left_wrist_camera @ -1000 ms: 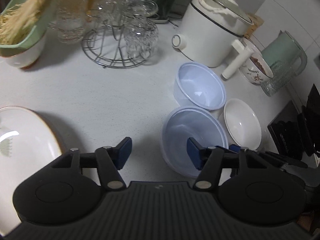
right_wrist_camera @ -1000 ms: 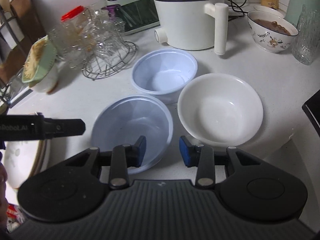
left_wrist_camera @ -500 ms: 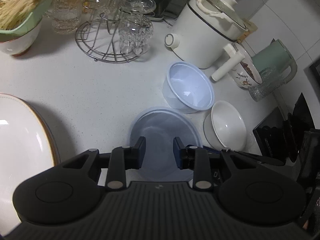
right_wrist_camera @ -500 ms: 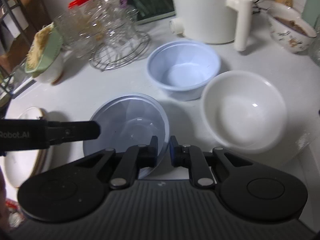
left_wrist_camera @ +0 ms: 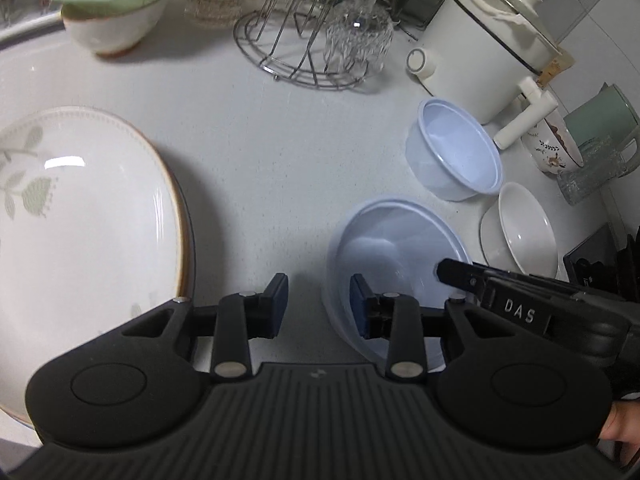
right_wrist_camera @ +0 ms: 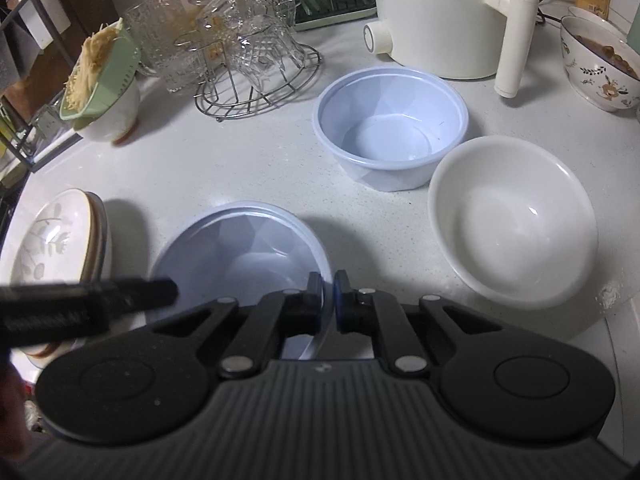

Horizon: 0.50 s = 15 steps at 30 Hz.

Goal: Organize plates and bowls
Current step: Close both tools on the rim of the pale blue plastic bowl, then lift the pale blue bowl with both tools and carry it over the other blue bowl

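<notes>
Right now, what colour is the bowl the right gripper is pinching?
Pale translucent blue bowl, rim clamped by the right gripper; clearest in the right wrist view.

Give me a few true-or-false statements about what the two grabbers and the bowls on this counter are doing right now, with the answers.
1. The right gripper is closed on the rim of the near blue bowl. True.
2. The left gripper is clamped on a plate. False: its jaws stand open and hold nothing; the floral plate lies off to its side.
3. The white bowl is stacked inside the far blue bowl. False: it sits beside it on the counter.
4. The far blue bowl is empty. True.
5. The glasses hang on a wire rack. True.
</notes>
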{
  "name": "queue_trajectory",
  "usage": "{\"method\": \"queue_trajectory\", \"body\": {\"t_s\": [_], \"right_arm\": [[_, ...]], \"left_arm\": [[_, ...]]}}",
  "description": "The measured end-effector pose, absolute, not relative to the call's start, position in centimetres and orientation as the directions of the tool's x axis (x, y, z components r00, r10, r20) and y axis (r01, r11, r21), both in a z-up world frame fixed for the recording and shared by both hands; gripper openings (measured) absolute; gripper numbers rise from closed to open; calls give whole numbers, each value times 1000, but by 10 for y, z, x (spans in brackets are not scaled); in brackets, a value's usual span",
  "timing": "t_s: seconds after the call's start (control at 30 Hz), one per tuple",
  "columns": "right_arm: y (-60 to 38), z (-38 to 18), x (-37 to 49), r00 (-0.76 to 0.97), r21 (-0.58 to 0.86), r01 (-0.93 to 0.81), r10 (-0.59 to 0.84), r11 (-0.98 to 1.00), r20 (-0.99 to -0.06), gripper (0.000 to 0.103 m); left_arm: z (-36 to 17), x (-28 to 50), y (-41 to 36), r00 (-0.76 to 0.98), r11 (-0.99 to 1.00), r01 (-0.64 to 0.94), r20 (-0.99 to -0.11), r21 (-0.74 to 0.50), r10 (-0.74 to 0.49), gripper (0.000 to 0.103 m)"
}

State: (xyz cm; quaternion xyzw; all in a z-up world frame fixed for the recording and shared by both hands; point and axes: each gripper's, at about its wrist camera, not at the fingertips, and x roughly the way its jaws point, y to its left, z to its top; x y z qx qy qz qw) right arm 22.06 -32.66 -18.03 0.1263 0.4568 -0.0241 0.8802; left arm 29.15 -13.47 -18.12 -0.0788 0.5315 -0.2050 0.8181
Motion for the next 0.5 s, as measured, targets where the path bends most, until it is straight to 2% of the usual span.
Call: {"method": "queue_trajectory", "body": {"t_s": [0.03,0.13,0.5], "right_arm": [[-326,-180,222,579,207,157,79,966,-811,9],[-319,-176,224,584,207,137,89,969,-807,9],[-305,-179,233,577,244,104,141,964,-804,11]], "left_arm": [[-181,290,-133,354,902,249,-833,-353,-425,31],[-177,289,-130,371,902,239,-824,-361,-428,28],[-173,303,-120,374,909,198,-829,-368,-417,29]]}}
